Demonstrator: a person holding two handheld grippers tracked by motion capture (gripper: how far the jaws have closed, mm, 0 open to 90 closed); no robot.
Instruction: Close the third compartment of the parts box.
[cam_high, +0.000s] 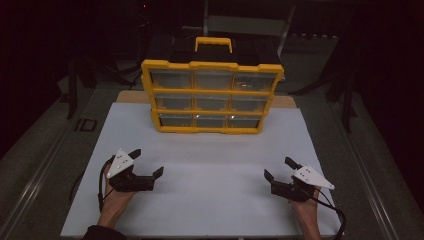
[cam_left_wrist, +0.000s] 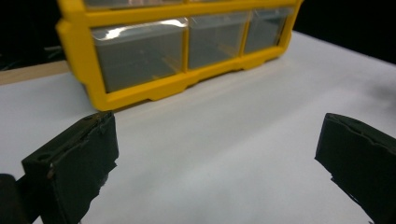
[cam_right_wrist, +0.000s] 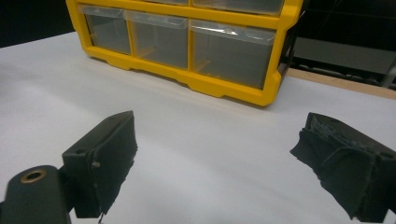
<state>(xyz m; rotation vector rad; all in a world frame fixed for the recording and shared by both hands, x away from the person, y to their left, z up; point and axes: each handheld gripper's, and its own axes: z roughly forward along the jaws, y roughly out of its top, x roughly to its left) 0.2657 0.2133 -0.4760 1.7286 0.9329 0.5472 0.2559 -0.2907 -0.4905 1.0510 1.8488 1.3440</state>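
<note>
Both grippers are hovering low over the white board (cam_high: 210, 195) with nothing between their jaws, and the yellow cabinet (cam_high: 212, 97) of clear drawers is standing upright ahead of them, well apart from either set of fingers. The left gripper (cam_high: 148, 163) is gaping about as wide as it goes, its black fingers (cam_left_wrist: 81, 158) empty; ahead of them, in the left gripper view, the cabinet's lower left drawer (cam_left_wrist: 137, 56) is sitting shut just beyond the left finger. The right gripper (cam_high: 280, 168) is likewise spread wide and empty, its fingers (cam_right_wrist: 109, 156) pointing toward the bottom row, with the lower right drawer (cam_right_wrist: 231, 53) ahead of the gap. This is looking like the very start of the work: the hands are lining up on the cabinet, and no drawer is being touched yet. The next move is probably calling for one gripper to travel forward until its fingers are flanking a drawer's front lip, then to close on it and pull straight out, while the other is steadying the frame so that the cabinet is not sliding or tipping toward the person.
</note>
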